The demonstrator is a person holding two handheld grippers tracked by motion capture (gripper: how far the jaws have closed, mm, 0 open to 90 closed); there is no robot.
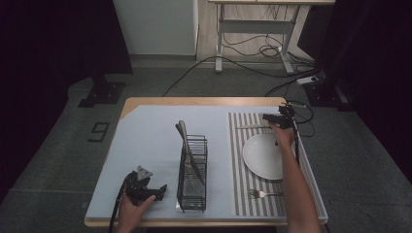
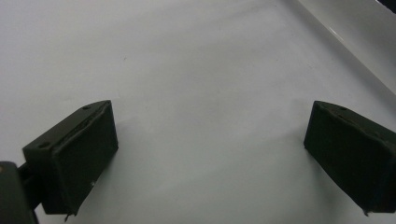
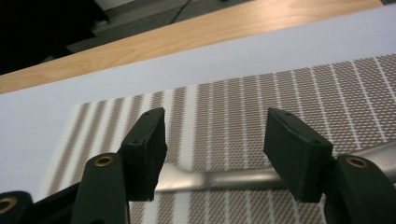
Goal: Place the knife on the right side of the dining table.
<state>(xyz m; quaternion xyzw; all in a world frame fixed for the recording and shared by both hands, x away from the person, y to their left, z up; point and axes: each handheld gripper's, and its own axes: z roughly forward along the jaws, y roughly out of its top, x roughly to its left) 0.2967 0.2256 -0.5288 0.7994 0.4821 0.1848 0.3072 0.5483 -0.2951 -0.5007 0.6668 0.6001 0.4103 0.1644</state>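
Right gripper view: my right gripper (image 3: 212, 154) fingers wide, straddling slim silver metal utensil handle (image 3: 219, 178) lying flat on brown-striped woven placemat (image 3: 261, 102), far table side. Judge it light, stiff, slippery; pinch mid-handle. Left gripper (image 2: 210, 154) fingers wide, empty.

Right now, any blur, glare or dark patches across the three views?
High view: sharp on the table, surroundings fall into deep shadow. Left gripper view: bright washed-out surface, soft focus on the left gripper. Right gripper view: striped placemat and metal handle blurred near the right gripper.
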